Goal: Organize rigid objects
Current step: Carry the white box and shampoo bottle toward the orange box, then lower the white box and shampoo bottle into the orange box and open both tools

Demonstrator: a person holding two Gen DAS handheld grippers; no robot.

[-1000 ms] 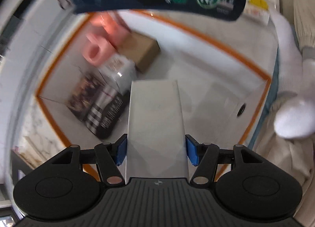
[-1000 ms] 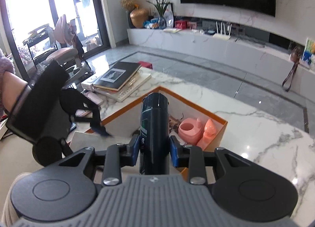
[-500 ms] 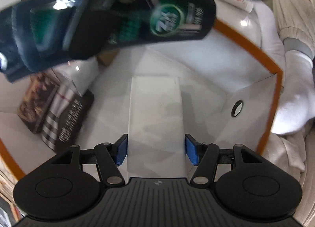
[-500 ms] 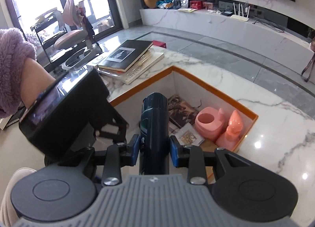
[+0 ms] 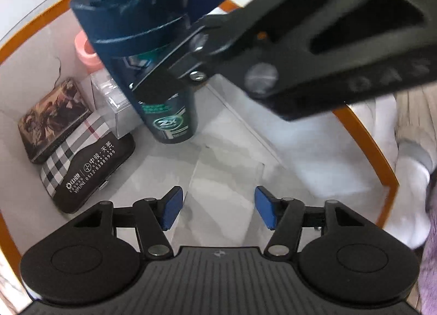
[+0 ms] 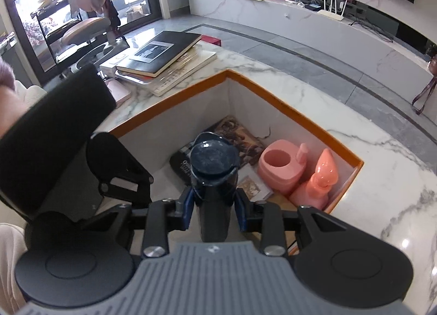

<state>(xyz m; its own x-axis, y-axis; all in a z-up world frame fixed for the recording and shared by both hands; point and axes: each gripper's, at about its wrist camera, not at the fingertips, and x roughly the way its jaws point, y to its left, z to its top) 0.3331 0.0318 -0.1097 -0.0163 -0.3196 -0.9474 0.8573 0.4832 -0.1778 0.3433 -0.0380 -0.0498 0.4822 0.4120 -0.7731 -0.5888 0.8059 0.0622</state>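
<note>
My right gripper point(image 6: 214, 212) is shut on a dark blue bottle point(image 6: 213, 178) and holds it cap up inside the white box with the orange rim point(image 6: 295, 114). In the left wrist view the bottle point(image 5: 153, 69) hangs above the box floor, beside a clear case point(image 5: 114, 104). My left gripper point(image 5: 217, 207) is open inside the box; a white flat box point(image 5: 226, 175) lies on the floor just ahead of its fingertips point(image 5: 172, 203), no longer gripped.
In the box lie a picture tin point(image 5: 52, 118), a plaid black case point(image 5: 87, 167), a pink cup point(image 6: 281, 167) and a pink bottle point(image 6: 319, 178). Books point(image 6: 164, 61) are stacked on the marble table point(image 6: 382, 151). The left gripper body point(image 6: 62, 156) crowds the box's left side.
The left gripper has opened and let go of the white flat box on the box floor. The right gripper has swung the blue bottle upright and lowered it into the box.
</note>
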